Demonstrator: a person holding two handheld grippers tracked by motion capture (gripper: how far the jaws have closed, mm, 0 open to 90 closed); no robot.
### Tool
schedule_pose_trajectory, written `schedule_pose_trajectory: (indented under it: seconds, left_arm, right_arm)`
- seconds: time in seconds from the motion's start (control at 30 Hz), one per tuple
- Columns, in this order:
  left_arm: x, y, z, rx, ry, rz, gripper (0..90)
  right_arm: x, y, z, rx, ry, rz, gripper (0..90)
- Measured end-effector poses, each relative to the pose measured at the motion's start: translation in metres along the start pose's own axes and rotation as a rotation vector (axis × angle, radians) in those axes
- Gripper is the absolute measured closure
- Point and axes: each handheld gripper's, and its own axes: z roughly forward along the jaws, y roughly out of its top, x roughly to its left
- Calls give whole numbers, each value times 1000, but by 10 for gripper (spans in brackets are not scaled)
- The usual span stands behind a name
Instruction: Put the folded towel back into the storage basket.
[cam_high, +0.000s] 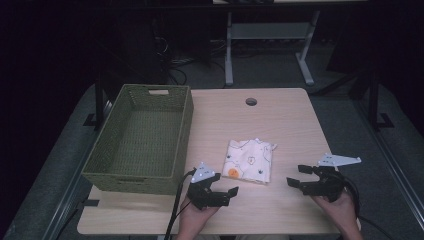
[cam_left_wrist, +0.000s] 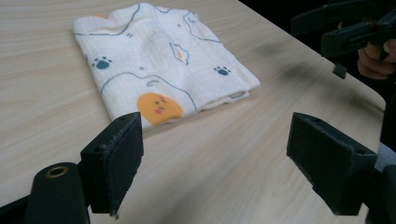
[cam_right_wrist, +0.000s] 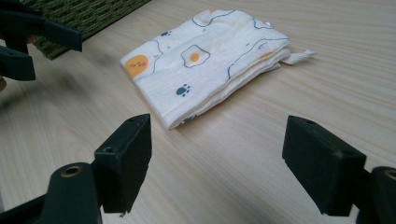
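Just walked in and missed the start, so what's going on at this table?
A person holds a pair of tongs in each hand at the near edge of a wooden table. The left tongs and right tongs are both open and holding nothing. Between them lies a folded white cloth printed with paw prints and fried eggs, untouched. A green woven basket sits to the left with nothing in it.

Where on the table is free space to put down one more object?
Bare wood lies beyond the folded cloth up to the round hole, and right of the cloth to the table edge. The basket takes the left side; near the left claw and right claw it is crowded.
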Motion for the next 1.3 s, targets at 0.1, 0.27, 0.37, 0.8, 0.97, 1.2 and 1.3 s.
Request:
schedule_pose_trajectory:
  seconds: [0.1, 0.27, 0.37, 0.8, 0.97, 1.2, 1.3]
  left_arm:
    - [2, 4, 5, 0, 0, -13, 189]
    - [7, 11, 10, -2, 4, -26, 192]
    - [7, 14, 14, -1, 1, -30, 196]
    - [12, 25, 30, 24, 9, -31, 208]
    - [16, 28, 33, 31, 20, -37, 216]
    - [19, 37, 38, 36, 24, -39, 221]
    - [21, 38, 40, 35, 21, -49, 229]
  right_arm:
    - [-5, 5, 2, 8, 10, 12, 237]
    - [-11, 15, 6, 20, 19, 16, 246]
    - [-12, 21, 8, 35, 18, 12, 246]
    - [-25, 43, 24, 81, 32, 15, 246]
    - [-29, 50, 27, 85, 36, 22, 248]
    - [-33, 60, 33, 89, 43, 30, 248]
    - [-35, 64, 37, 88, 47, 35, 248]
